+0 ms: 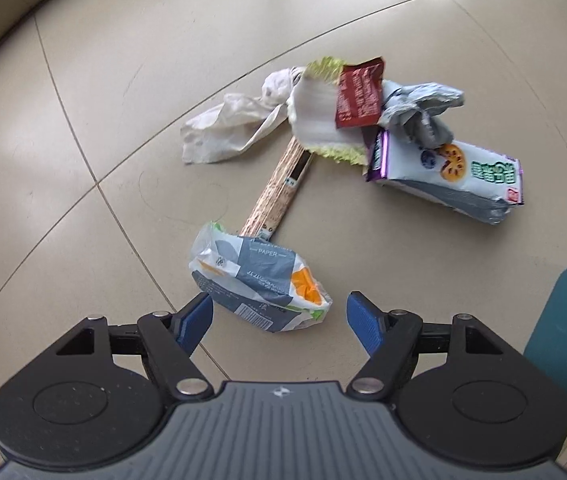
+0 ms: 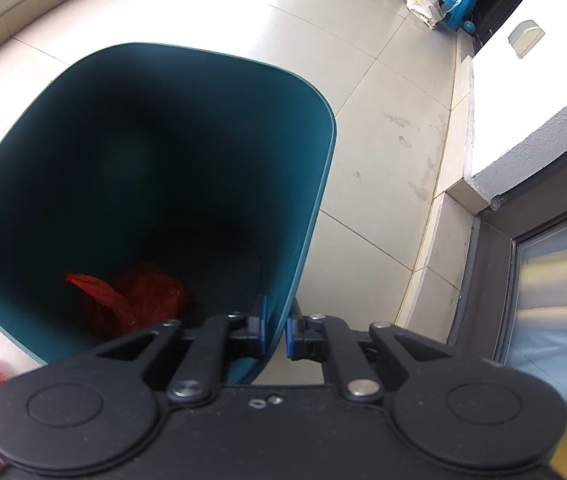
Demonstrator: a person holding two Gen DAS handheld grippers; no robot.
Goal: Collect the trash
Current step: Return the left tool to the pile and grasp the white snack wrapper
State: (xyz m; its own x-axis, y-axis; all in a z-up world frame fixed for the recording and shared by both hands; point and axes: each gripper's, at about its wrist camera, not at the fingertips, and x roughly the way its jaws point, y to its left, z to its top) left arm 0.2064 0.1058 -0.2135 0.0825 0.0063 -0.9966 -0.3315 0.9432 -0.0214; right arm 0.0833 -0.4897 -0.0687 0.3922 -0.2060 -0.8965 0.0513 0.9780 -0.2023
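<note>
1. On the tiled floor (image 1: 83,80), a crumpled white plastic bag (image 1: 223,128) lies at the left of the trash pile.
2. The left gripper (image 1: 279,314) hangs over a tissue packet (image 1: 259,280), fingers spread wide, the packet between them, ungripped.
3. A snack bag (image 1: 455,176) lies to the right.
4. The right gripper (image 2: 275,334) has its fingers pinched on the teal bin (image 2: 315,184) wall; red plastic (image 2: 123,300) lies inside.

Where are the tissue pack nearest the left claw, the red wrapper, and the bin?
tissue pack (image 1: 257,276): left wrist view, printed top face.
red wrapper (image 1: 359,94): left wrist view, middle of its face.
bin (image 2: 311,184): right wrist view, right wall.
</note>
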